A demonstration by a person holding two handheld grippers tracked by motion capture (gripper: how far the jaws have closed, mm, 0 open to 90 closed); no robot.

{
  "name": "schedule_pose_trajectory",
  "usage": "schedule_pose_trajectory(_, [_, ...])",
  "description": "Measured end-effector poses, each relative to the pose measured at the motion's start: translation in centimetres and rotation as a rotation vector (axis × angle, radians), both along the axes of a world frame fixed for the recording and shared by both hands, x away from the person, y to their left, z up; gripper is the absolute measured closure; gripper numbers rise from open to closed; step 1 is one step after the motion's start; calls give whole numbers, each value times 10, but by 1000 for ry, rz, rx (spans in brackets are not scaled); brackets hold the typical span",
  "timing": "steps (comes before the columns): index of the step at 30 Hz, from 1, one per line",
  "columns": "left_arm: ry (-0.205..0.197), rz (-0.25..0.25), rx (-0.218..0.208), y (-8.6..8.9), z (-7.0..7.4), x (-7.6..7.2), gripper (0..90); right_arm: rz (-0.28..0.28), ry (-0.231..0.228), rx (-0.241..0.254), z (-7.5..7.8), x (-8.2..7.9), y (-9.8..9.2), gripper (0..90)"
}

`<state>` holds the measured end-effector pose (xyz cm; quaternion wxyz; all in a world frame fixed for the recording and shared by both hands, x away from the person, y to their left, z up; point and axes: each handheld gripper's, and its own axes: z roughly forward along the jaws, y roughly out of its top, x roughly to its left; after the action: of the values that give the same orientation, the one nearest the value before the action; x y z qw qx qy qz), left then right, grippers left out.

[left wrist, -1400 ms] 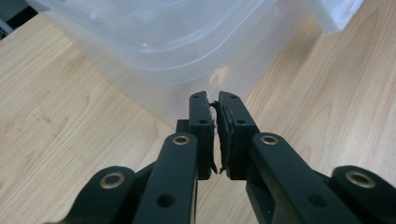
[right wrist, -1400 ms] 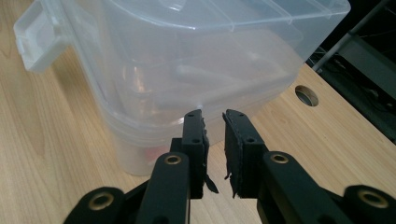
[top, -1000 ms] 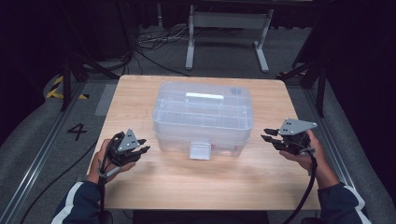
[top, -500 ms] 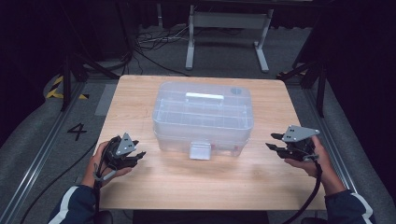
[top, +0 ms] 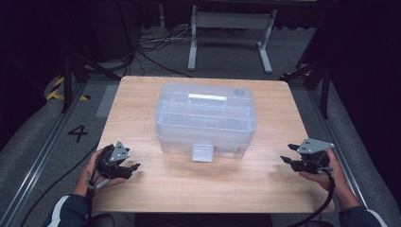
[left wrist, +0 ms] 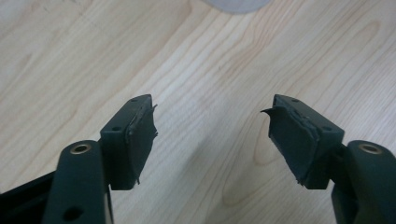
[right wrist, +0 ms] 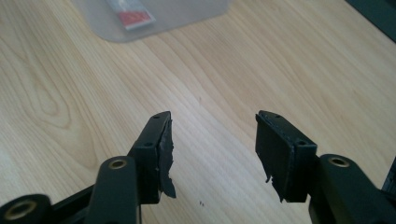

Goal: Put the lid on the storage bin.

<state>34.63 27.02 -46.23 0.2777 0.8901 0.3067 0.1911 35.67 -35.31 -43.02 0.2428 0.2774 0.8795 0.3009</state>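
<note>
Clear plastic lidded storage box (top: 205, 118) sitting mid-tabletop, white handle bar on its lid, small latch tab at the near front edge. Pale wood-grain tabletop (top: 198, 184) bare in front of it.

Left gripper (top: 130, 168) down low at the near left corner, held in the person's left hand (top: 97, 172), well apart from the box. Jaws spread wide, just been opening, nothing between them. From the left gripper view: left gripper (left wrist: 212, 126) with two black jaws standing clearly apart, worn grey pads (left wrist: 140, 135) frayed at the edges, bare wood grain in the gap, a sliver of the box (left wrist: 236, 4) at the top edge.

Right gripper (top: 288, 161) over at the near right, grey three-cornered plate on top, cradled in the right hand (top: 326, 172), also well clear of the box. Jaws open too, just been opening, gripping nothing. From the right gripper view: right gripper (right wrist: 212, 140) with jaws apart, ragged pads (right wrist: 166, 149), tabletop showing between, and ahead the box corner (right wrist: 187, 14) with a red-and-white label (right wrist: 133, 14) seen through the plastic.

Neither pair of jaws touching the box; both hovering close above the wood.
</note>
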Motion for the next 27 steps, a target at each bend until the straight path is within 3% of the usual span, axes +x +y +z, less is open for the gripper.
schedule_pose_trajectory(4, [15, 10, 7, 5, -6, -1, 277, -50, 6, 20, -9, -2, -9, 444])
schedule_pose_trajectory(5, [25, 18, 2, 8, -9, -1, 275, -72, 30, 50, -14, -2, -15, 428])
schedule_pose_trajectory(8, [34, 40, -9, 12, -13, -2, 258, -94, 55, 53, -23, -4, -21, 414])
schedule_pose_trajectory(17, [45, 86, -104, 25, -21, -6, 218, -132, 104, 95, -44, -10, -34, 382])
schedule_pose_trajectory(23, [50, 114, -176, 31, -27, -9, 207, -169, 130, 185, -54, -17, -46, 355])
schedule_pose_trajectory(27, [63, 127, -196, 33, -28, -9, 192, -195, 136, 234, -58, -19, -52, 325])
